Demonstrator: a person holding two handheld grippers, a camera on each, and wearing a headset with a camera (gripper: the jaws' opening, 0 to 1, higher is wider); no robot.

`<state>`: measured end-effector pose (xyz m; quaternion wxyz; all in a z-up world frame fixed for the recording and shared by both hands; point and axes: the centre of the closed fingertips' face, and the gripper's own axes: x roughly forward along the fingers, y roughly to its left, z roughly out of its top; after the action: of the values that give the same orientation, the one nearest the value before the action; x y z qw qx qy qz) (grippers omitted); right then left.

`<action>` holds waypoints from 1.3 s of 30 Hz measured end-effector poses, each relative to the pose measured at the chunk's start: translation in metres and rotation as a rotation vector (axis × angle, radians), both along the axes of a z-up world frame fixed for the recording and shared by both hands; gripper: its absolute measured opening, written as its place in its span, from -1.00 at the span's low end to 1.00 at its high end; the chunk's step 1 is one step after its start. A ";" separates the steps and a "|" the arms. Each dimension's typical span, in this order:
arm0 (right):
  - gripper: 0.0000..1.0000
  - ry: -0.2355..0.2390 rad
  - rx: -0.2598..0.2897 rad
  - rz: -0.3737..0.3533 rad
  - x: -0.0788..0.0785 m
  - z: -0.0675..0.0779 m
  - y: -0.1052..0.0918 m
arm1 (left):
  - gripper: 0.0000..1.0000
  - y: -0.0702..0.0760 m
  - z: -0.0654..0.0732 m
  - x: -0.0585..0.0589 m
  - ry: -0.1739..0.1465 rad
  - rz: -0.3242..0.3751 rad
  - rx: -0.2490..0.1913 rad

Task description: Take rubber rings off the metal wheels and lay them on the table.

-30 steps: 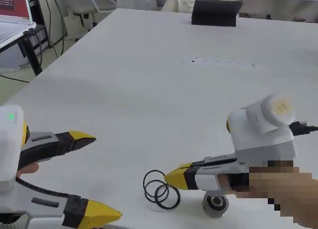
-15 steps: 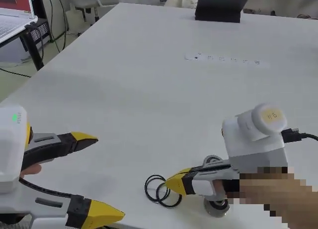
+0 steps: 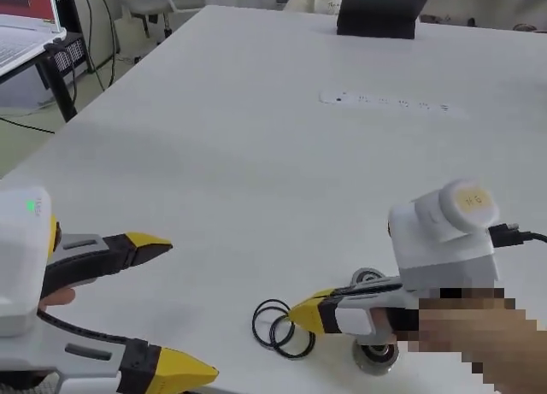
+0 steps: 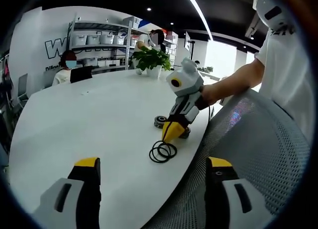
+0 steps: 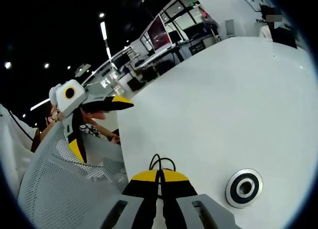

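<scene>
Three black rubber rings [image 3: 278, 326] lie overlapping on the white table [image 3: 256, 155]; they also show as the rings [image 4: 162, 151] and as loops [image 5: 163, 162] just past my right jaws. My right gripper [image 3: 301, 313] is shut, its yellow tip at the rings' right edge, seen from the other side as the right gripper [image 4: 168, 135]. One metal wheel [image 3: 376, 356] sits under that gripper and a second wheel [image 3: 367, 278] behind it; a bare wheel [image 5: 243, 188] lies right of the shut jaws. My left gripper [image 3: 175, 308] stands open at the near left, apart from the rings.
The table's near edge runs just below the rings. A dark tablet stand [image 3: 376, 14] sits at the far end, with a flush socket strip [image 3: 385, 102] mid-table. A mesh chair back [image 4: 238, 154] is close by the edge. A laptop desk [image 3: 34, 44] stands off to the left.
The head view has shifted a little. My right gripper has eased back slightly, so the second wheel behind it now shows. The rings and my left gripper have stayed put.
</scene>
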<state>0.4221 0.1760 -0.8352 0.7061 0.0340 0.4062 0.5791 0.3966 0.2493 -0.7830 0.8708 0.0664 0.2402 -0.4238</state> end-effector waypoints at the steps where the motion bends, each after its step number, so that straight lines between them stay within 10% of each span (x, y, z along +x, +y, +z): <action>1: -1.00 0.001 -0.004 -0.001 0.000 -0.001 0.000 | 0.71 0.000 0.000 0.000 0.001 0.001 0.000; 39: -0.84 -0.128 -0.108 0.058 0.000 -0.015 -0.004 | 0.67 0.003 -0.001 0.001 0.006 0.016 0.001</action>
<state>0.4220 0.1724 -0.8504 0.7142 -0.0530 0.3916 0.5777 0.3972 0.2520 -0.7836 0.8734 0.0637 0.2434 -0.4169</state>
